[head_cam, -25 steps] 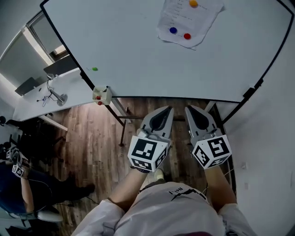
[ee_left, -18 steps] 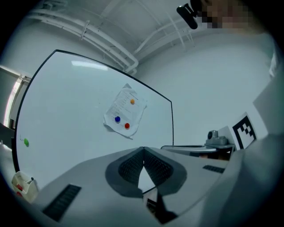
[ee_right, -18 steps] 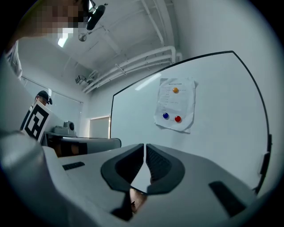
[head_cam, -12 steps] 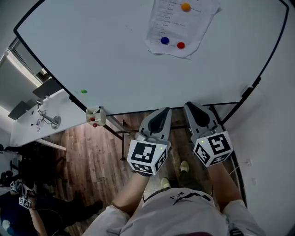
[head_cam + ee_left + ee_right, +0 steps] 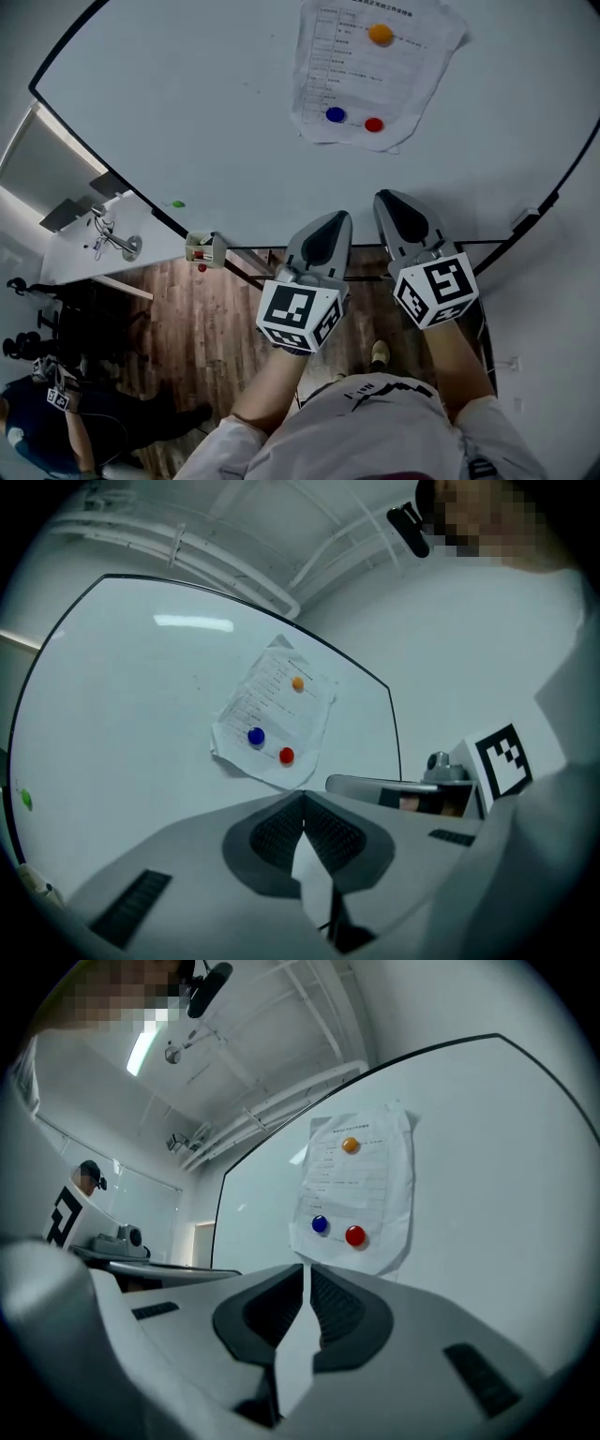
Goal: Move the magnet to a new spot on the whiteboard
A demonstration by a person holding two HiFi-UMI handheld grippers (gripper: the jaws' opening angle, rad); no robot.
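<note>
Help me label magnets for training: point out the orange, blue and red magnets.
orange magnet (image 5: 381,35), head view, middle of its cap.
blue magnet (image 5: 336,114), head view, middle of its cap.
red magnet (image 5: 374,124), head view, middle of its cap.

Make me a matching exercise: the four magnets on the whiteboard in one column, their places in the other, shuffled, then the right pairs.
Things:
1. orange magnet
2. blue magnet
3. red magnet
4. green magnet

Places:
A. on the bare whiteboard, far left of the paper sheet
B. lower on the paper sheet, right one of a pair
C. upper part of the paper sheet, alone
D. lower on the paper sheet, left one of a pair

Pairs: 1-C, 2-D, 3-B, 4-A
</note>
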